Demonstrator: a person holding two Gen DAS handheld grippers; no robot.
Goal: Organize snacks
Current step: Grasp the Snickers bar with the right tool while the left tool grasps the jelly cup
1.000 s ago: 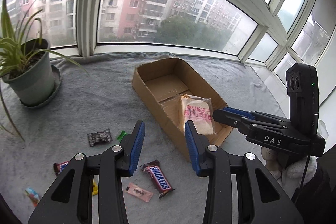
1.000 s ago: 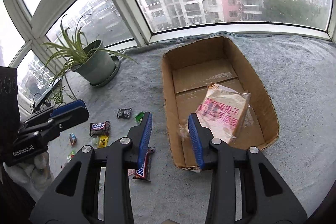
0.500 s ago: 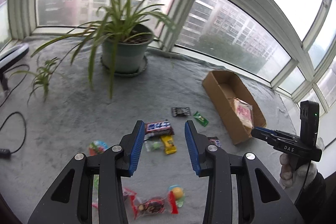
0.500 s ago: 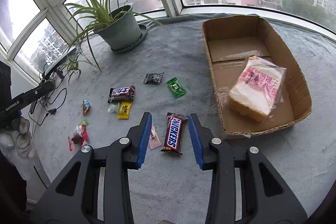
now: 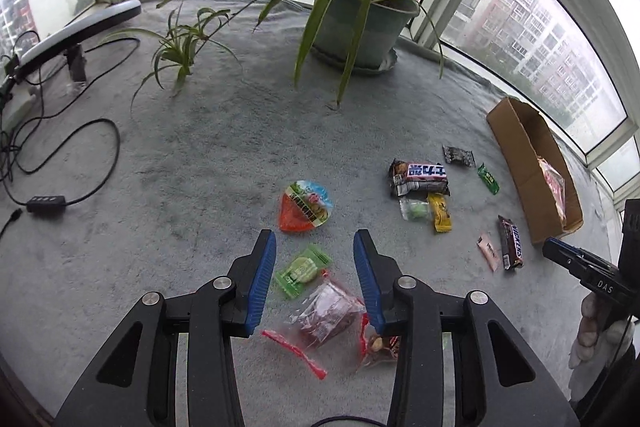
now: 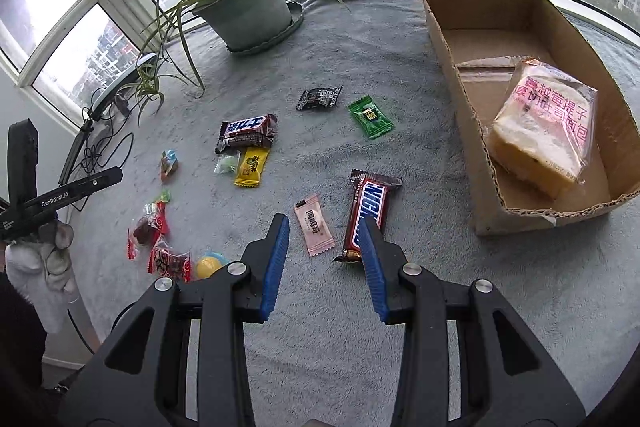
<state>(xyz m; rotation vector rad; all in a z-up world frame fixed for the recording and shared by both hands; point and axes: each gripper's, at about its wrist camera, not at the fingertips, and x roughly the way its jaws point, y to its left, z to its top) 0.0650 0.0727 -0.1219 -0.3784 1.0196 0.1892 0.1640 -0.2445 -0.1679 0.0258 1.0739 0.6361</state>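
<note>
Only the bread packet (image 6: 548, 131) lies in the box (image 6: 452, 39); many snacks remain beneath the empty, opening left tool (image 5: 315, 281) and the narrowly parted, empty right tool (image 6: 324, 259).

Black frames, blue ribbed fingers (image 5: 262, 283), seemingly white gloves (image 6: 38, 267)

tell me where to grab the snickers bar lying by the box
Grip the Snickers bar across its narrow width at mid-length, coming straight down from above. It lies flat on the blanket, long and slim, clear of the pink candy beside it.
</note>
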